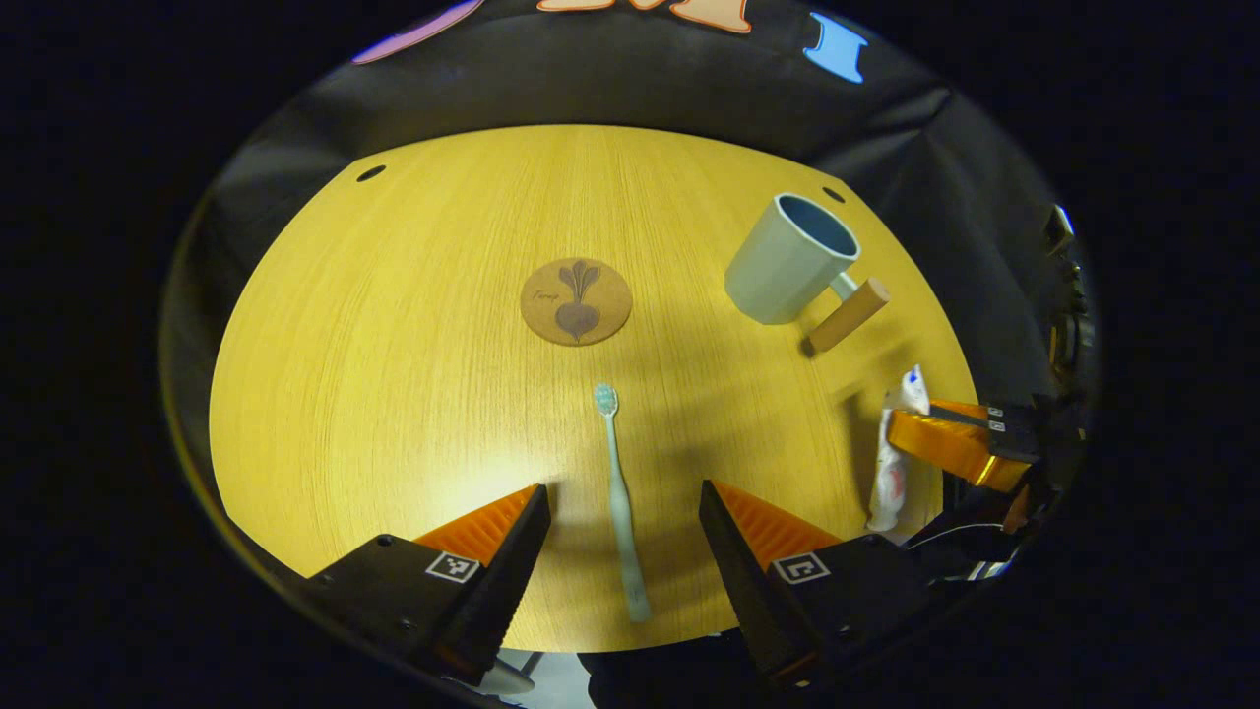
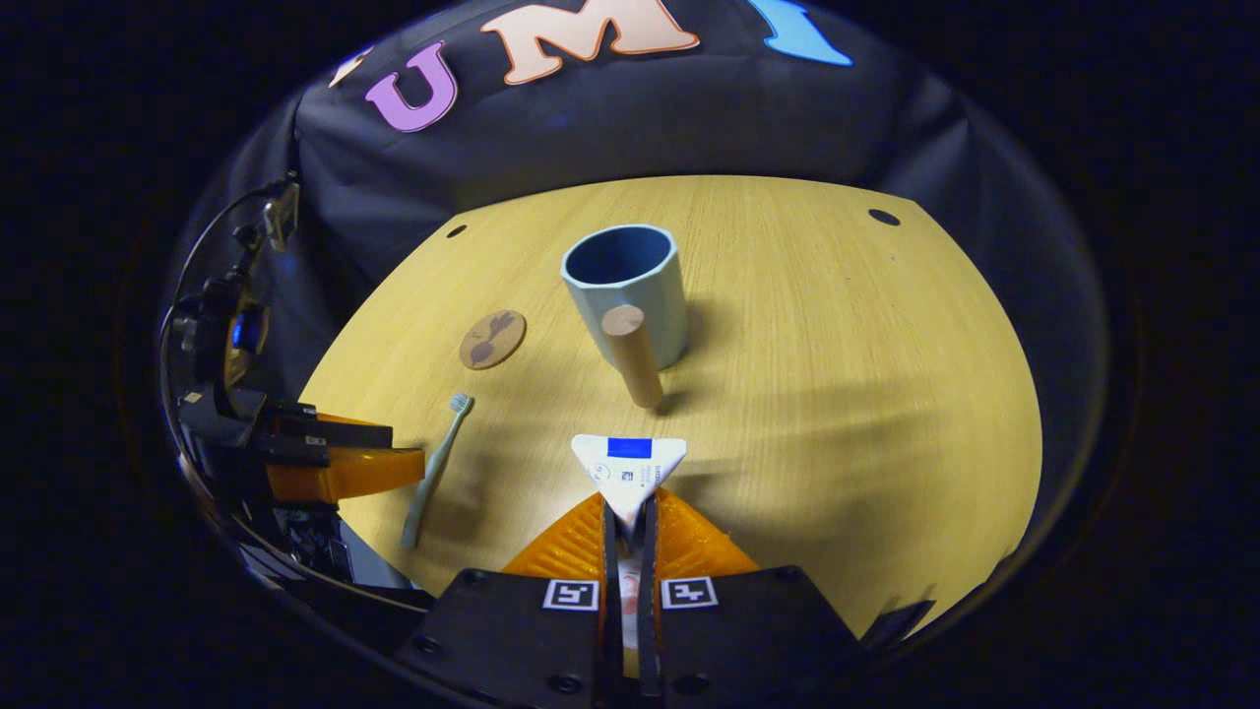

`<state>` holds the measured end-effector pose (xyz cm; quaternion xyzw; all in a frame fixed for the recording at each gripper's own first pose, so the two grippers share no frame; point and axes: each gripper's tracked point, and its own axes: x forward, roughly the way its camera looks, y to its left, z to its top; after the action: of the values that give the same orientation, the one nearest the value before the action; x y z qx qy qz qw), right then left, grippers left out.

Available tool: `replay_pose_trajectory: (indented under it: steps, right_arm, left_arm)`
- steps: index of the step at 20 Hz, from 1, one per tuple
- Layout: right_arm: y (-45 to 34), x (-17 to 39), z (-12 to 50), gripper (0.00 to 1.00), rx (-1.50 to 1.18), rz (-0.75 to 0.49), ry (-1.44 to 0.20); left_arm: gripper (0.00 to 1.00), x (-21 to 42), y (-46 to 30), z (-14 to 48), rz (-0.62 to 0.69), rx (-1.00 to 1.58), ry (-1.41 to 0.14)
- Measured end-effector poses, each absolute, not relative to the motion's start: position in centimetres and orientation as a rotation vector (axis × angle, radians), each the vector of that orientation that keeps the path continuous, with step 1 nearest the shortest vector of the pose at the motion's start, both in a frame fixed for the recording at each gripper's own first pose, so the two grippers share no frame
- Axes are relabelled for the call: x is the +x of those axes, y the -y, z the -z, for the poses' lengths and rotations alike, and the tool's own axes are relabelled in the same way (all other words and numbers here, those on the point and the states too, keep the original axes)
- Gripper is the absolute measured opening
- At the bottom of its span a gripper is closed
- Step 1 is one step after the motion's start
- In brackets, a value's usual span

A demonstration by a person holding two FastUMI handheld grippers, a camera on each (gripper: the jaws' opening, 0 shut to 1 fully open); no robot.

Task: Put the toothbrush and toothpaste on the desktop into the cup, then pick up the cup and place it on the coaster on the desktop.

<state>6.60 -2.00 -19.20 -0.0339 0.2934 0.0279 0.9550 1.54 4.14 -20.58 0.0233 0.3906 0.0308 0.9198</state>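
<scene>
The toothbrush (image 1: 620,492) lies flat on the wooden desktop (image 1: 394,345), its handle running straight down the gap between the fingers of the left gripper (image 1: 625,512), which stands spread wide with neither finger touching it; the bristle head points away toward the coaster (image 1: 576,301). In the right gripper view the toothpaste (image 2: 628,468) is pinched between the closed fingers of the right gripper (image 2: 628,532), its flat crimped end sticking out forward toward the cup (image 2: 625,290). The cup stands upright on the desktop, well apart from the coaster, its wooden handle (image 2: 633,354) pointing back at the toothpaste. In the left gripper view the toothpaste sits off to the right of the toothbrush.
</scene>
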Motion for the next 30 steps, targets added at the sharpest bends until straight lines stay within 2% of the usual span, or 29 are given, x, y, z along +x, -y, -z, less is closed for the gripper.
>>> replay_pose_trajectory:
  steps: [5, 8, 11, 13, 15, 16, 19, 20, 22, 25, 30]
  right_arm:
    - [5.8, 5.4, 17.4, 0.08, -0.002, 0.011, -0.575]
    - [7.1, 5.5, 16.1, 0.08, 0.029, 0.043, -0.559]
    - [7.3, 5.6, 14.4, 0.08, 0.083, 0.038, -0.53]
    - [7.5, 5.9, 13.8, 0.08, 0.089, 0.034, -0.516]
    - [7.8, 6.2, 13.7, 0.08, 0.076, 0.04, -0.517]
    - [8.0, 6.2, 13.7, 0.09, 0.074, 0.042, -0.519]
    - [8.3, 6.0, 13.8, 0.08, 0.077, 0.046, -0.521]
    - [8.4, 6.0, 13.8, 0.08, 0.076, 0.048, -0.521]
    - [8.3, 6.2, 13.9, 0.08, 0.075, 0.051, -0.517]
    - [7.9, 6.4, 13.0, 0.08, 0.09, 0.039, -0.498]
    - [7.1, 8.0, 10.0, 0.09, 0.103, 0.025, -0.395]
  left_arm:
    - [0.88, 2.0, -4.5, 21.7, -0.096, 0.053, -0.891]
    - [0.78, 2.5, -4.3, 22.2, -0.108, 0.074, -0.917]
    - [0.78, 2.5, -3.9, 22.6, -0.107, 0.076, -0.949]
    - [0.72, 2.8, -4.1, 22.8, -0.108, 0.098, -0.95]
    - [0.58, 2.6, -4.1, 22.9, -0.116, 0.106, -0.962]
    - [0.46, 2.5, -4.3, 23.0, -0.118, 0.113, -0.968]
    - [0.39, 2.3, -4.7, 23.1, -0.126, 0.129, -0.983]
    - [0.33, 2.4, -4.9, 23.1, -0.132, 0.14, -0.986]
    - [0.1, 2.3, -5.1, 23.1, -0.135, 0.166, -1.025]
    - [0.01, 2.3, -5.2, 23.0, -0.143, 0.165, -1.031]
    - [0.0, 2.3, -5.3, 22.8, -0.173, 0.043, -0.92]
